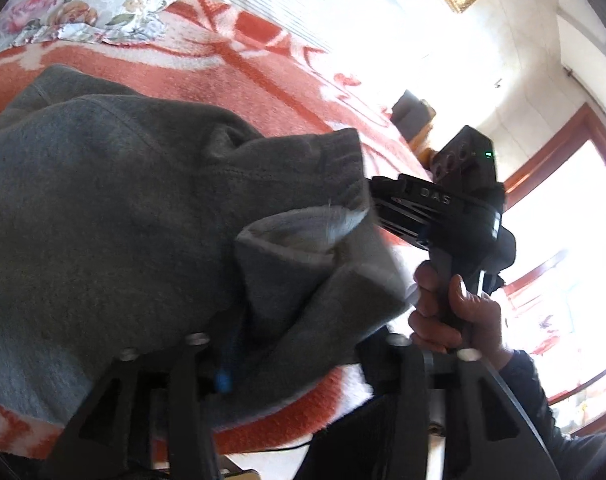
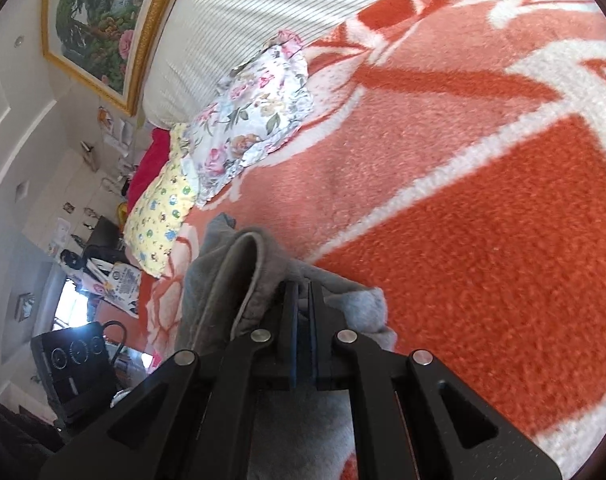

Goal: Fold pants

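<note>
The grey sweatpants (image 1: 115, 208) hang bunched and lifted above the orange and white blanket (image 1: 263, 80). In the left wrist view the cloth drapes over my left gripper (image 1: 223, 376) and hides the fingertips; a blue pad shows under the fabric. The right gripper's body (image 1: 435, 204), held by a hand, meets the pants' edge at the right. In the right wrist view my right gripper (image 2: 302, 300) is shut on a fold of the grey pants (image 2: 239, 280), its two fingers close together with cloth between them.
A floral pillow (image 2: 255, 120) and a yellow patterned pillow (image 2: 159, 216) lie at the bed's head by a white striped headboard (image 2: 243, 32). A framed painting (image 2: 95, 12) hangs on the wall. A bright window (image 1: 563, 208) is to the right.
</note>
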`<state>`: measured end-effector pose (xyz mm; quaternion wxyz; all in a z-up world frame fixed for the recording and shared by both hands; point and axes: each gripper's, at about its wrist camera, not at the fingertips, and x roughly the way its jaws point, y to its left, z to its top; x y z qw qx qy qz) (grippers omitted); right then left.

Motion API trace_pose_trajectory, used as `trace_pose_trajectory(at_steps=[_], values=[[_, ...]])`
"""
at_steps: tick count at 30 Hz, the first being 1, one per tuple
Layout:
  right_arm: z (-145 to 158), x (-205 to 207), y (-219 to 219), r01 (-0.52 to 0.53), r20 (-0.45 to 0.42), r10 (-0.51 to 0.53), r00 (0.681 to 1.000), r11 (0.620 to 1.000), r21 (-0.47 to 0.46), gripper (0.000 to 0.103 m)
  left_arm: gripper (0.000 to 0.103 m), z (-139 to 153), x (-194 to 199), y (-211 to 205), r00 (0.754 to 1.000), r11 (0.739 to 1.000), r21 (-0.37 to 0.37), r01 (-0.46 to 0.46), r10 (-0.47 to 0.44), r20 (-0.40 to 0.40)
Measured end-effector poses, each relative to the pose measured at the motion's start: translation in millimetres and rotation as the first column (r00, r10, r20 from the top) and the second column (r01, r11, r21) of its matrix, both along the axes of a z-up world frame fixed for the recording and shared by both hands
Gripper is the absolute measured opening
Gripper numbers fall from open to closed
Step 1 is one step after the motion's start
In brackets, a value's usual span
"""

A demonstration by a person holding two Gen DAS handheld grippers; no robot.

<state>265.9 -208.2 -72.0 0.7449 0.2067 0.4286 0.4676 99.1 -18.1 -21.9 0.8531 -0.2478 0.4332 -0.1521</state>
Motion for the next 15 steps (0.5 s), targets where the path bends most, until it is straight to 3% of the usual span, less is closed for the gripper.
trace_pose_trajectory(at_steps=[2, 5, 8, 12, 15], values=[[1.2, -1.5, -8.3, 0.021, -0.005, -0.021, 1.0, 1.0, -0.004, 0.006, 0.062, 1.6, -4.2, -3.7, 1.0, 0.999, -0.027, 0.025, -0.025, 0.002], [3.9, -5.2, -21.5, 0.058, -0.006, -0.058, 0.998, 0.998, -0.004, 0.007, 0.062, 8.2, -11.2, -12.4, 0.998, 0.998, 0.012, 0.062, -0.062, 0.022], [8.4, -11.9, -35.0, 0.09, 0.007, -0.09, 0.996, 0.996, -0.023, 0.008, 0.062, 17.0, -20.9, -10.7, 0.995, 0.996, -0.009, 0.089, -0.088, 0.047], [19.2, -24.1, -46.6, 0.104, 0.026, -0.104, 0.994, 0.994, -0.019, 0.009, 0.063, 27.5, -32.1, -7.3, 0.992, 0.996, 0.024, 0.086, -0.088, 0.087], [28.5, -32.8, -48.8, 0.11, 0.046, -0.109, 0.993, 0.994, -0.017, 0.015, 0.063, 26.4, -32.9, -6.3, 0.992, 0.996, 0.038, 0.087, -0.09, 0.089]])
